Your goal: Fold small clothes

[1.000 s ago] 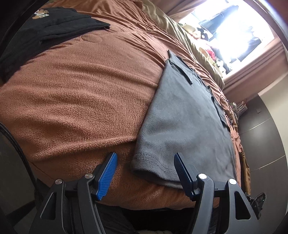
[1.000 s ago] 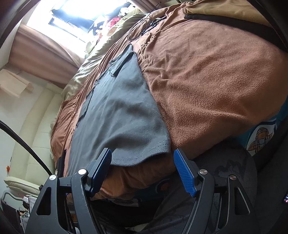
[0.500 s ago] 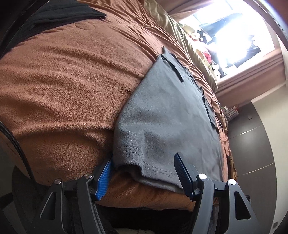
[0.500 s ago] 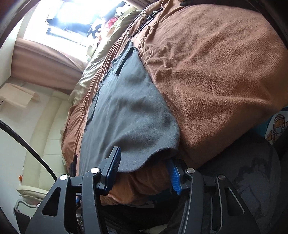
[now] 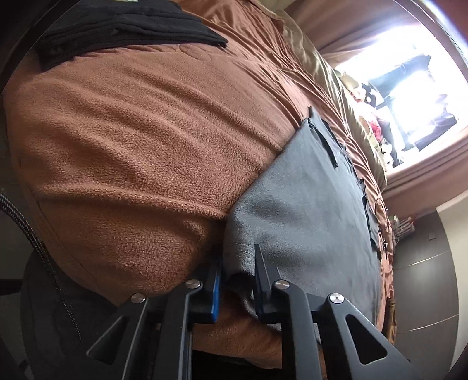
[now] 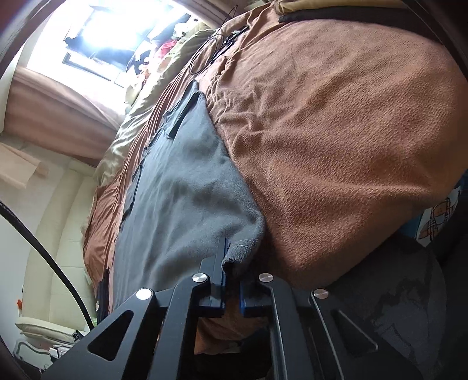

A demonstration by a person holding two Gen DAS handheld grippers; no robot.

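Note:
A grey fleece garment (image 5: 307,210) lies flat on the brown blanket (image 5: 131,131), its near hem at the bed's edge. My left gripper (image 5: 237,257) holds the hem's left corner, and its jaws are closing with the bunched cloth pressed between the blue pads. In the right wrist view the same garment (image 6: 181,198) stretches away toward the window. My right gripper (image 6: 232,263) is shut on the hem's right corner, which pokes up between the fingers. The rest of the garment lies spread and unfolded.
Folded black clothes (image 5: 117,23) sit on the blanket at the far left. A thin black cable loop (image 6: 210,49) lies near the far end of the bed (image 6: 336,131). An olive cover (image 5: 321,64) and a bright window (image 5: 409,73) lie beyond. A dark seat (image 6: 395,307) stands below the bed's edge.
Both grippers slid onto the hem corners and went from wide open to clamped on the cloth. The corners are now bunched between the pads.

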